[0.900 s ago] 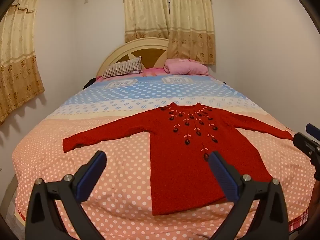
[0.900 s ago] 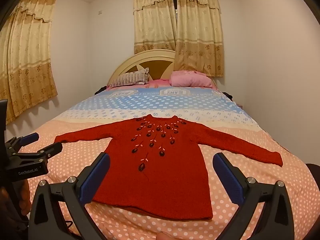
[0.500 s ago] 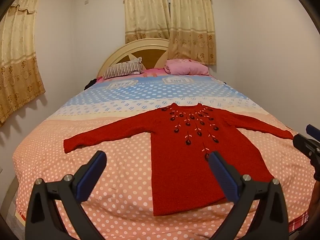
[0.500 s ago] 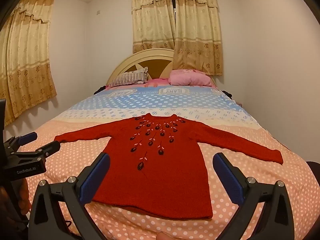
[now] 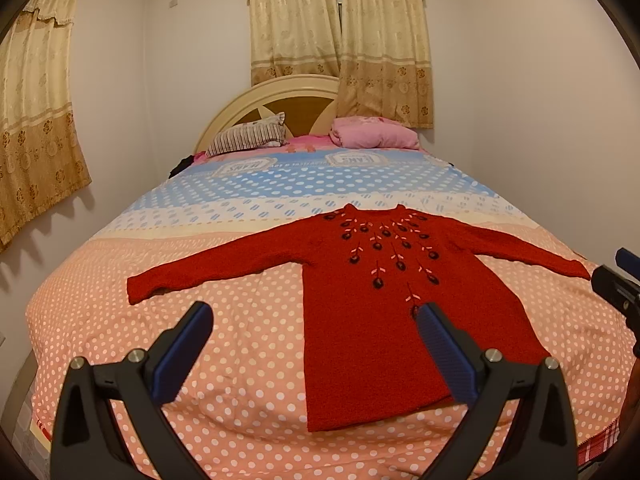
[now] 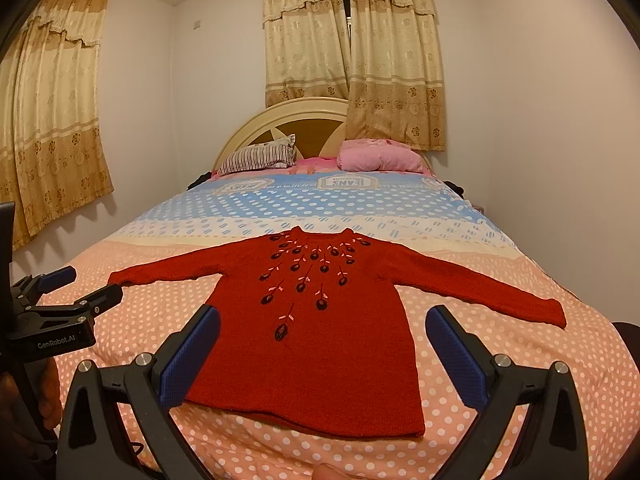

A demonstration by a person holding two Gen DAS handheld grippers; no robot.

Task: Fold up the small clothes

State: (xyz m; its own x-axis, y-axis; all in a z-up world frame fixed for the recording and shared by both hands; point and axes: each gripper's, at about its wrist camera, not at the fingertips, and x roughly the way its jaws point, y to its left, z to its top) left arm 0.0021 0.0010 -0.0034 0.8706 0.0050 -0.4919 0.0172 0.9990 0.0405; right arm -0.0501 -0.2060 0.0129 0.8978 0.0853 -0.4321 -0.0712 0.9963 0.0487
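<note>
A small red knitted sweater [image 5: 360,300] with dark flower embroidery lies flat, front up, sleeves spread, on the polka-dot bedspread [image 5: 240,340]. It also shows in the right wrist view [image 6: 320,340]. My left gripper [image 5: 316,344] is open and empty, above the bed's foot over the sweater's lower left edge. My right gripper [image 6: 320,356] is open and empty, centred above the sweater's hem. The left gripper shows at the left edge of the right wrist view [image 6: 68,292]; part of the right one shows at the right edge of the left wrist view [image 5: 620,276].
A striped pillow [image 5: 248,140] and a pink pillow [image 5: 372,138] lie by the headboard [image 5: 272,96]. White walls stand close on both sides of the bed. Curtains [image 5: 340,40] hang behind the headboard and on the left wall.
Both grippers have shifted only slightly; the sweater sits a touch higher in the left view. Nothing was taken hold of, and the sweater has not moved.
</note>
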